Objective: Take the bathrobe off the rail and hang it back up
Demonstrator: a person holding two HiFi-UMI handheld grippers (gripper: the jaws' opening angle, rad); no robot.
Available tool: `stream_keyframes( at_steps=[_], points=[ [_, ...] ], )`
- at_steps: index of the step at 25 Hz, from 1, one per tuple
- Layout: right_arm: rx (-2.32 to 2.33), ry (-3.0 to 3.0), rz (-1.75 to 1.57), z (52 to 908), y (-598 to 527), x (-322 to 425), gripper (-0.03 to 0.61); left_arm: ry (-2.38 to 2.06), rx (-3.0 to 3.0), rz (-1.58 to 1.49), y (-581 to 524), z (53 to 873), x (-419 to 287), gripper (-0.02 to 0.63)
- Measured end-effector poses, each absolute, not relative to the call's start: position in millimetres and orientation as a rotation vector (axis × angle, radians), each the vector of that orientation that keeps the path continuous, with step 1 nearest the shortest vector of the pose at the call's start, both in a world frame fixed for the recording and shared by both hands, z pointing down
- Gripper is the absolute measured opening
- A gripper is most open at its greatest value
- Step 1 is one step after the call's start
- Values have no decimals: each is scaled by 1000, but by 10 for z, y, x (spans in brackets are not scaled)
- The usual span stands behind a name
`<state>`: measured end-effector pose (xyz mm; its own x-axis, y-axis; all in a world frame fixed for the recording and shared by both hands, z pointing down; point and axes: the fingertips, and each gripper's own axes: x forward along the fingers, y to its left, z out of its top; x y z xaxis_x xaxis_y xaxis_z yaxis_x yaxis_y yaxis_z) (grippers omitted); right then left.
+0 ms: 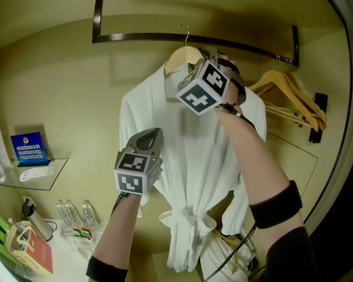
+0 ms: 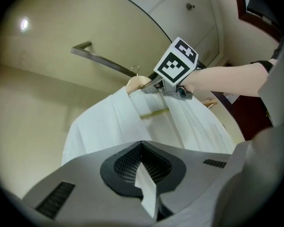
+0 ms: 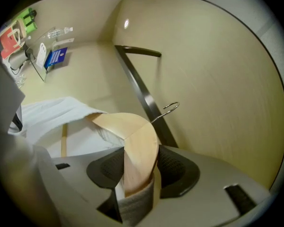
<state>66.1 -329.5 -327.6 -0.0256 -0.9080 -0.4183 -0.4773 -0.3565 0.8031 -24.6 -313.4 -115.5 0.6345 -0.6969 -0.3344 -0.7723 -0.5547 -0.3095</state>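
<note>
rail: dark metal rail (image 1: 165,37), mounted on the beige wall.
robe: white cloth bathrobe (image 1: 194,175) hangs straight down below the rail, belt knotted at the front.
hanger: pale wooden hanger (image 3: 137,150) inside the robe's shoulders, just under the rail; wire hook (image 3: 170,109) right at the rail, can't tell if it's seated.
right gripper (image 3: 137,174): just below the rail, jaws clamped on the hanger arm, collar cloth pinched in too.
left gripper (image 2: 144,174): lower, well under the rail, jaws closed on a fold of robe front.
spares: bare wooden hangers (image 1: 294,93) at the rail's right end.
</note>
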Motion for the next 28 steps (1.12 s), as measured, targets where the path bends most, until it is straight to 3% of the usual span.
stream_keyframes(
  at_steps=[12, 28],
  points=[
    [1731, -1558, -1346, -2765, -3070, 509, 212, 1230, -2435, 236, -2927, -1016, -473, 3],
    [1536, -1868, -1233, -1208, -3116, 16, 212, 1432, -2470, 42, -2503, 155, -652, 2]
  ],
)
